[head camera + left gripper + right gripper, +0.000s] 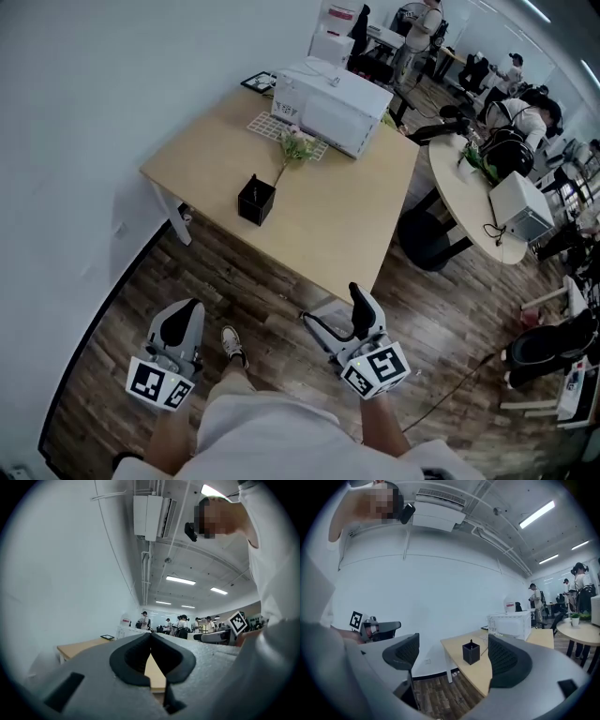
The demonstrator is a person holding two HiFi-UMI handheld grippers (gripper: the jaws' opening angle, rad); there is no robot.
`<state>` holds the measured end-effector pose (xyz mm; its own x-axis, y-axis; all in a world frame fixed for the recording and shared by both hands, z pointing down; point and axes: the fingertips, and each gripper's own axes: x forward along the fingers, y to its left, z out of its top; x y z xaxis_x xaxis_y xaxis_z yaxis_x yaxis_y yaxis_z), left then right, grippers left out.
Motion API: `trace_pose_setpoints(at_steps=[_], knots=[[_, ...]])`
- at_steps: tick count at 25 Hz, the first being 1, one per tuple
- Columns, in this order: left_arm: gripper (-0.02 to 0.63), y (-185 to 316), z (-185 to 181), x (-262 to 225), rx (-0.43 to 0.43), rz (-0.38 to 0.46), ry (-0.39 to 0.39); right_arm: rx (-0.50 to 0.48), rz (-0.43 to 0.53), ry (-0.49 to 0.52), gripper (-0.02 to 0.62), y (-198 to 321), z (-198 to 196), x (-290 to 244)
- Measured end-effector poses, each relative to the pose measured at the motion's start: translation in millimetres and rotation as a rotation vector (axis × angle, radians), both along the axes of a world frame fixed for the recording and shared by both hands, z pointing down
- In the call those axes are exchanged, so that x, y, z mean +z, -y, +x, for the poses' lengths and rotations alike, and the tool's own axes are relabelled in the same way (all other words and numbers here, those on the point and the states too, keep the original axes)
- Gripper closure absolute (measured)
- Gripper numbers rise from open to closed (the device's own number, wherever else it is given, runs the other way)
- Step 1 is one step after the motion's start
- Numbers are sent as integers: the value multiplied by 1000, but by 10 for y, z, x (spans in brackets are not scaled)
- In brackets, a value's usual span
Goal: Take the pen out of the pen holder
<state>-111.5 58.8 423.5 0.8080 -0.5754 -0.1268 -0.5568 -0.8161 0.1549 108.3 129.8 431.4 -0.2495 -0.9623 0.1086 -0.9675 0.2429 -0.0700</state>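
Observation:
The black square pen holder (255, 200) stands on the light wood table (347, 234), well ahead of both grippers. In the right gripper view the pen holder (471, 652) shows far off between the jaws, with a dark pen tip (471, 642) poking out of its top. My right gripper (336, 314) hangs below the table's near edge, jaws spread wide with nothing between them (457, 656). My left gripper (178, 328) is low over the floor at the left. Its pads (140, 656) meet, with nothing held.
A white box-shaped appliance (333, 103) and a flower sprig (295, 142) sit on the table's far side. A white wall runs along the left. A black chair (427, 239) and a round table (469, 202) stand at the right. People are at the back.

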Motion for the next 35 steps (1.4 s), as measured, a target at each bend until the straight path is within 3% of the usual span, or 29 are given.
trace_pose_setpoints(at_steps=[7,14,18,25,30,35], knots=[[592,1363,42,-94,6,-23,-46,-25,-33,-53,158,1274,-56,-170],[592,2242,319,-135,62,-44,-63,21,-70,-52,158,1949,79,-112],[592,2424,676,-102,97,-47,-52,38,-99,-19,158,2100,340,44],[592,2505,1217,-277,90,-8,-45,-23,-57,-7,160,2421,771,-12],[592,2611,1250,-400,12,28,-35,-93,-52,-4,160,2596,879,27],[593,2606,1155,-332,-56,8,1,-166,-92,3,164,2813,829,241]])
